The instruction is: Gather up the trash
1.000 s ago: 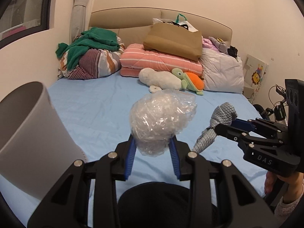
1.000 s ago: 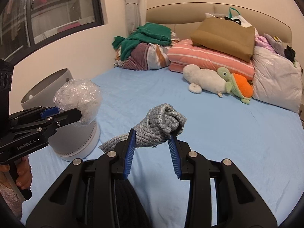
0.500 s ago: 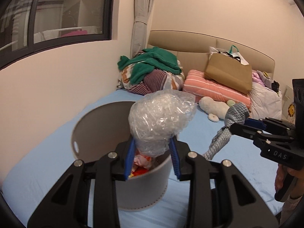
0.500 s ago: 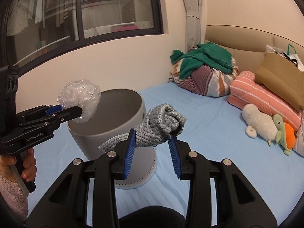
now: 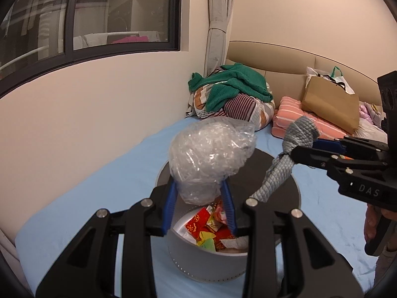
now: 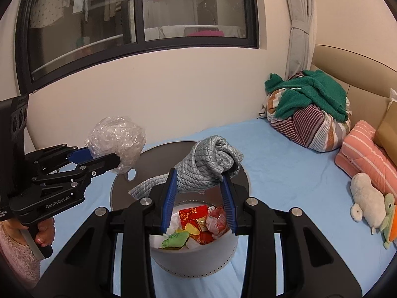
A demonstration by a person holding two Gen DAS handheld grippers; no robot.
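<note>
Grey bin [image 5: 198, 265] on bed [image 5: 119, 186] holding coloured wrappers [image 6: 196, 226], left hand-held gripper [image 5: 199, 193] clamped on plastic wad [image 5: 211, 159], right hand-held gripper [image 6: 198, 186] clamped on grey rag [image 6: 211, 164], tail drooping left.

The bag [image 5: 211, 159] is clear, crinkled, glossy plastic. The rag [image 6: 211, 166] is grey quilted cloth, matt. The bin [image 6: 196, 260] looks smooth matt grey, holding shiny wrappers [image 6: 196, 226]. The bed [image 6: 285, 173] has a soft blue cloth sheet.
</note>
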